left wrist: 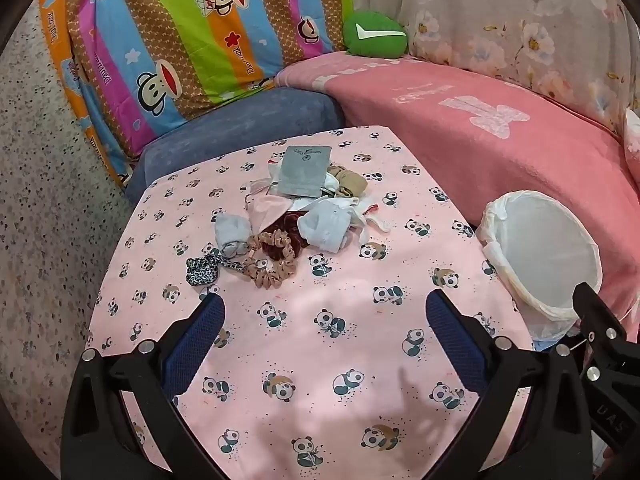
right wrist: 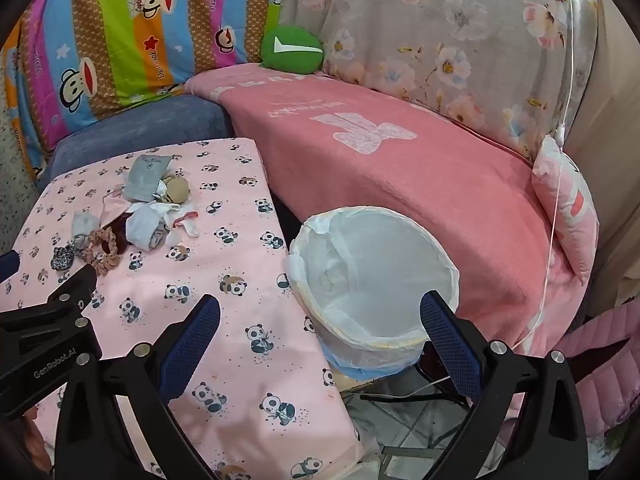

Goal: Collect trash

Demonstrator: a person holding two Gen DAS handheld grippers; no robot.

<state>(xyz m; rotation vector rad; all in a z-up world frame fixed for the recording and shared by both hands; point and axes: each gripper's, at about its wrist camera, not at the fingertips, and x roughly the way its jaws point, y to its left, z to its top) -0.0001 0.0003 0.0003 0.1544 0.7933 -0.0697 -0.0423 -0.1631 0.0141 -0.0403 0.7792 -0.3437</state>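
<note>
A small heap lies on the pink panda-print table cover [left wrist: 328, 360] [right wrist: 240, 264]: a grey packet [left wrist: 303, 171] [right wrist: 146, 176], white and beige socks [left wrist: 324, 226] [right wrist: 146, 226], scrunchies [left wrist: 276, 258] [right wrist: 106, 248] and a leopard-print piece [left wrist: 201, 270] [right wrist: 61, 258]. A bin with a white liner [left wrist: 548, 252] [right wrist: 376, 276] stands to the right of the table. My left gripper [left wrist: 324, 312] hangs open over bare cloth, short of the heap. Open too, my right gripper [right wrist: 320, 312] hovers above the bin's near rim and the table's right edge. Neither holds anything.
A pink blanket [left wrist: 480, 128] [right wrist: 380, 152] covers the sofa behind the bin, with a floral pillow [right wrist: 460, 40], a green cushion [left wrist: 374, 34] [right wrist: 292, 47] and a striped cartoon quilt [left wrist: 168, 40] [right wrist: 120, 32] further back. Speckled floor [left wrist: 44, 220] lies left of the table.
</note>
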